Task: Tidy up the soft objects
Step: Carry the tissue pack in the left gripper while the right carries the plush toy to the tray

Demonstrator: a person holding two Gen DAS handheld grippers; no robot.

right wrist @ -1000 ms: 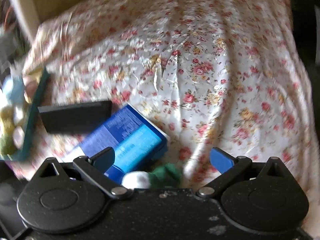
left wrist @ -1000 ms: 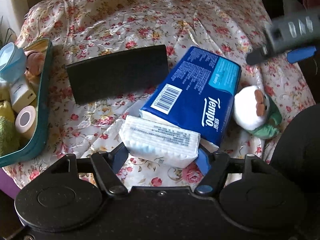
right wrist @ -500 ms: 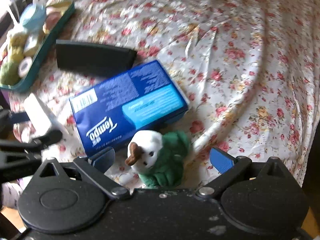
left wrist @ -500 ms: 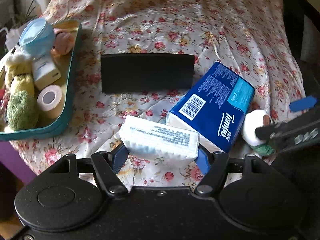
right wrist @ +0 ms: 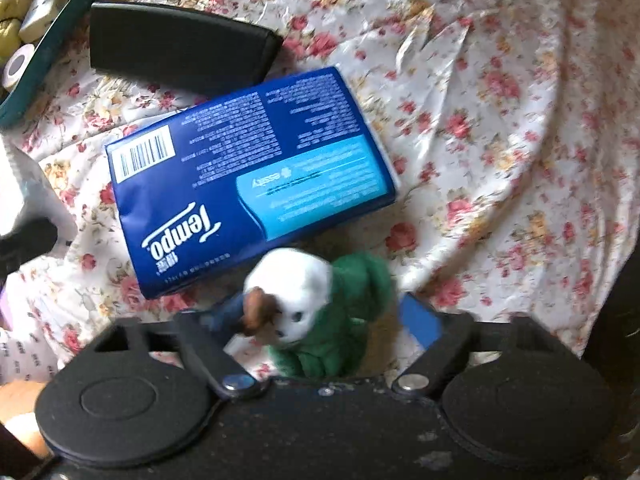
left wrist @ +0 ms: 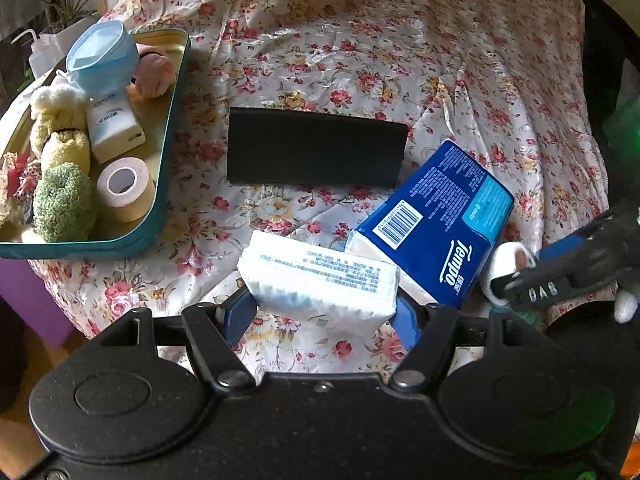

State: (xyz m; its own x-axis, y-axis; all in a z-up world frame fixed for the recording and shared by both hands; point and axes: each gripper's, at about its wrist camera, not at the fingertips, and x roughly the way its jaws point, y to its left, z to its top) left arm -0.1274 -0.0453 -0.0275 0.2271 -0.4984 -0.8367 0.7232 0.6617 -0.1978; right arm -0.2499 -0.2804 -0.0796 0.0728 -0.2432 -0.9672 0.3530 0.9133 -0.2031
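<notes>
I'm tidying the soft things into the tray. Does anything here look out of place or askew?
The black case looks rigid among soft items. The blue Tempo tissue pack lies askew on the floral cloth, outside the tray. Nothing looks spilled or damaged.

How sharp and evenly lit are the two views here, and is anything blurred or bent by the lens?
Left wrist view: sharp, the tissue pack in the left claw crisp; sun falls hard across the flowered cloth while the edges go dark, and the fisheye bows the tray. Right wrist view: softer, the plush toy between the closing right claw smeared by motion; cloth at right washed out.
</notes>
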